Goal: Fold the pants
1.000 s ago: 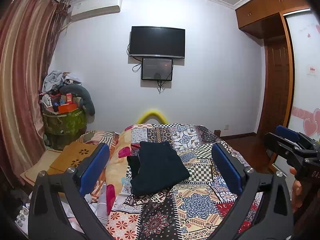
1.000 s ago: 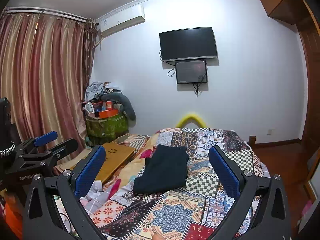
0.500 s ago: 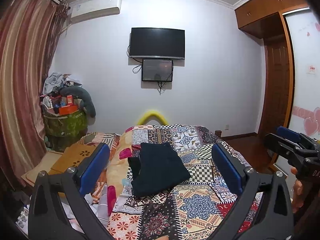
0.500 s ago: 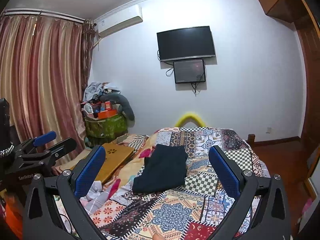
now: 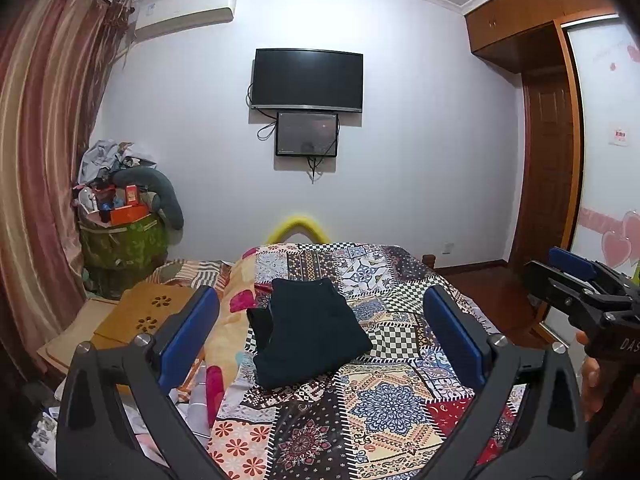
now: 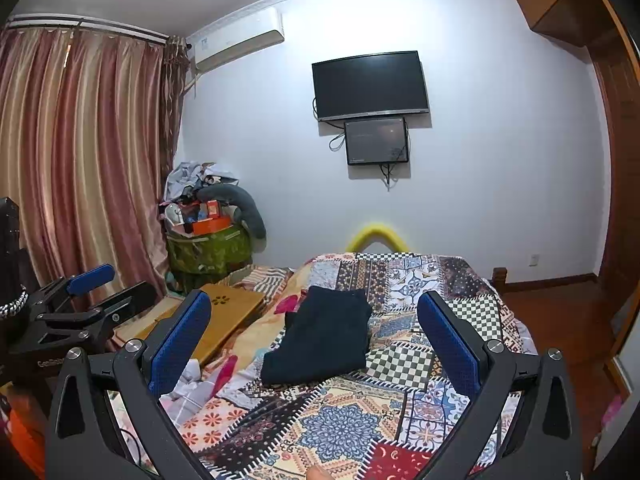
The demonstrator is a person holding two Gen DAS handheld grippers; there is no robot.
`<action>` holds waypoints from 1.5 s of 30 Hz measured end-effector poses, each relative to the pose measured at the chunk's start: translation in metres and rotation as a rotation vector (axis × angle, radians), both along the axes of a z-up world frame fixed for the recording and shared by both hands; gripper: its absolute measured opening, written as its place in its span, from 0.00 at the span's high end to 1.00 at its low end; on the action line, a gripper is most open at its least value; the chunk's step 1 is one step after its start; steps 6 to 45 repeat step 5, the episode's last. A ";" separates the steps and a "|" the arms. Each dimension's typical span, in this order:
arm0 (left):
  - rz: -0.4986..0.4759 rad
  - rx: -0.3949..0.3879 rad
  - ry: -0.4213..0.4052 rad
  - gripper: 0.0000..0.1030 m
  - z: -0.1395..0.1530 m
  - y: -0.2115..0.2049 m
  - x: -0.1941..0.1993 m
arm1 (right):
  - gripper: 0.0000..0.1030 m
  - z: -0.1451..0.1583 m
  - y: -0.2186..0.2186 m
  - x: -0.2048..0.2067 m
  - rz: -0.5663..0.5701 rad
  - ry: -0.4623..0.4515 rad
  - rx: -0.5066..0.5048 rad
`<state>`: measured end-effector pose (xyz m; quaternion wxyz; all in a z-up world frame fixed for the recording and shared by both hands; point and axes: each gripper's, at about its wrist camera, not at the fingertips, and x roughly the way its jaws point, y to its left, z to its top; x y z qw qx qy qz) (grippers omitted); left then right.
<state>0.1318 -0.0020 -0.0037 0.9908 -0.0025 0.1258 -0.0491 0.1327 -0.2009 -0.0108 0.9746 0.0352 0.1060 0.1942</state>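
Dark navy pants [image 5: 308,332] lie folded into a compact rectangle on the patchwork quilt [image 5: 384,400] of the bed. They also show in the right wrist view [image 6: 324,336]. My left gripper [image 5: 320,340] is open and empty, held well above and back from the pants. My right gripper [image 6: 316,344] is open and empty too, also raised back from the bed. Each gripper shows at the edge of the other's view: the right one [image 5: 576,280], the left one [image 6: 96,292].
A wooden lap desk [image 6: 224,316] lies left of the quilt. A green bag piled with clutter [image 5: 120,240] stands by the curtain [image 6: 80,160]. A TV [image 5: 308,80] hangs on the far wall. A wardrobe [image 5: 552,120] and wood floor are to the right.
Both views have tilted up very slightly. The pants have not moved. Both grippers stay open.
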 end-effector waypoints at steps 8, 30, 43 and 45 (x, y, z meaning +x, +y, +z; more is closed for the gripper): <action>-0.001 -0.008 0.009 0.00 -0.002 0.003 0.001 | 0.00 -0.001 0.002 0.002 0.000 0.007 0.004; -0.001 -0.008 0.009 0.00 -0.002 0.003 0.001 | 0.00 -0.001 0.002 0.002 0.000 0.007 0.004; -0.001 -0.008 0.009 0.00 -0.002 0.003 0.001 | 0.00 -0.001 0.002 0.002 0.000 0.007 0.004; -0.001 -0.008 0.009 0.00 -0.002 0.003 0.001 | 0.00 -0.001 0.002 0.002 0.000 0.007 0.004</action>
